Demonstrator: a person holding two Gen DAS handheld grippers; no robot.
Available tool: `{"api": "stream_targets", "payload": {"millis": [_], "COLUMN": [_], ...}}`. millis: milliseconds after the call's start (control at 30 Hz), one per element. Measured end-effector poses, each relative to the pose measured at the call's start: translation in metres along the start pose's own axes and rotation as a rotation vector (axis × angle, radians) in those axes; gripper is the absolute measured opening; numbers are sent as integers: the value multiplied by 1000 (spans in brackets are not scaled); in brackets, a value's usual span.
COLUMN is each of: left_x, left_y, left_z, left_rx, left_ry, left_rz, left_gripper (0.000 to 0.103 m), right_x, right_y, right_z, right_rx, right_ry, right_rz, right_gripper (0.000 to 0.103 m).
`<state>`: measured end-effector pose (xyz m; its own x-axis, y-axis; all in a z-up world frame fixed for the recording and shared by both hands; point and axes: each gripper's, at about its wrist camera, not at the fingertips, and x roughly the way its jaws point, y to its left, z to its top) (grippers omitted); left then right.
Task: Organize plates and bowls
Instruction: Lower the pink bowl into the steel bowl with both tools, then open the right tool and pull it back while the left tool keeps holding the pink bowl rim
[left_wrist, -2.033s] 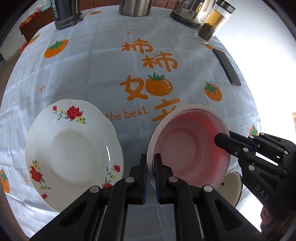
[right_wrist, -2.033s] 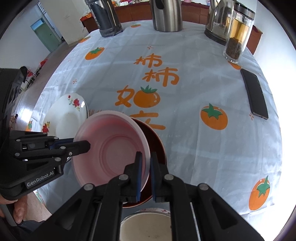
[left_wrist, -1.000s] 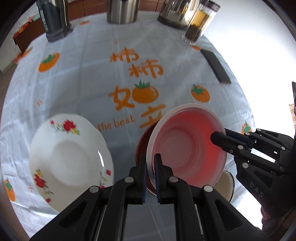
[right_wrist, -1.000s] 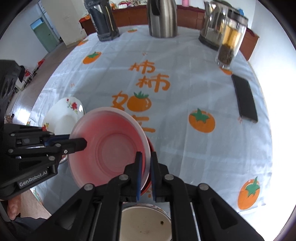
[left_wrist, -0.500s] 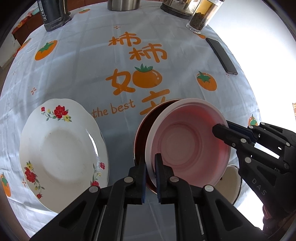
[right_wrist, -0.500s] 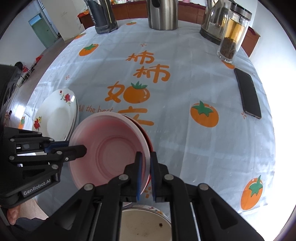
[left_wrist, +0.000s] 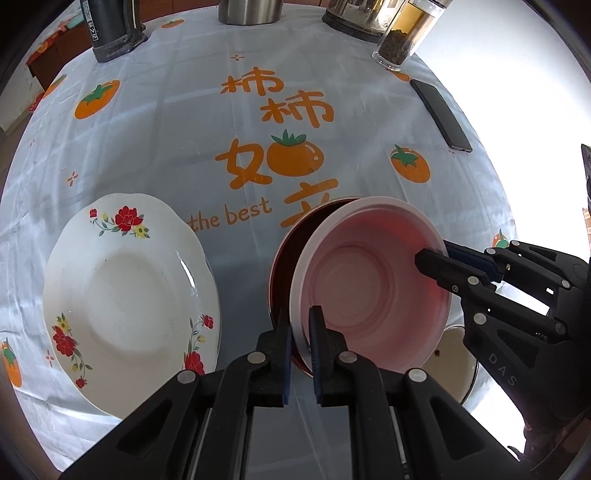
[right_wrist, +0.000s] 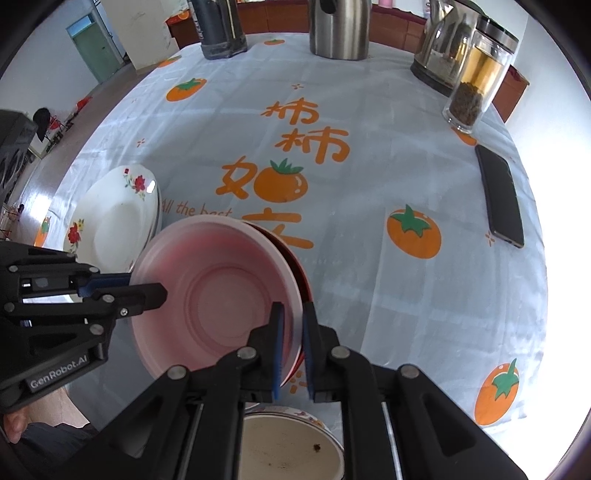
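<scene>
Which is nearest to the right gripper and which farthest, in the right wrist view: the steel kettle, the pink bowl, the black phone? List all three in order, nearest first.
1. The pink bowl: its rim sits between the fingers of the right gripper.
2. The black phone: out to the right, flat on the cloth.
3. The steel kettle: at the table's far edge.

Looks like somebody's home dining room: a round desk (right_wrist: 369, 258) under a persimmon-print tablecloth (left_wrist: 155, 147), with a steel kettle (right_wrist: 340, 29), a glass tea jar (right_wrist: 476, 85) and a phone (right_wrist: 500, 195) around its far edge, plus a green door (right_wrist: 94, 51) beyond it.
</scene>
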<state>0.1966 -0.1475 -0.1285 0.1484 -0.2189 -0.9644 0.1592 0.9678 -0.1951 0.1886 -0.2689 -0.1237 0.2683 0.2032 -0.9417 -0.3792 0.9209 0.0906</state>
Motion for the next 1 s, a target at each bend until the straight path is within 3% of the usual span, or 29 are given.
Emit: {"api": "stream_targets", "payload": {"millis": [467,500,567,600,633,1000], "left_x": [-3,-3,-2,-2,-1,-2], "left_y": [1,1,1,0,1,0], "left_z": [-2,-2,-3,-3,-3,-4], "left_rx": [-14,-16,-14,-14,-15,-10], "left_ry": [-3,-2,1,3,5,1], "left_rz": [-16,-19,-19,-20,-23,-13], "left_gripper": [10,10,10,10,10,10], "right_x": [0,0,-2,-3,-4,-8], "right_y": [-1,-1,-2,-1,-1,-9], "right_z": [1,1,1,1,1,0], "right_rx": [20,26,41,41,40,63], "right_ry": [-12,-15,-25,-31,-39,-52], "right_rz": [24,34,49,41,37,16], "right_gripper": [13,18,39,55,58,63]}}
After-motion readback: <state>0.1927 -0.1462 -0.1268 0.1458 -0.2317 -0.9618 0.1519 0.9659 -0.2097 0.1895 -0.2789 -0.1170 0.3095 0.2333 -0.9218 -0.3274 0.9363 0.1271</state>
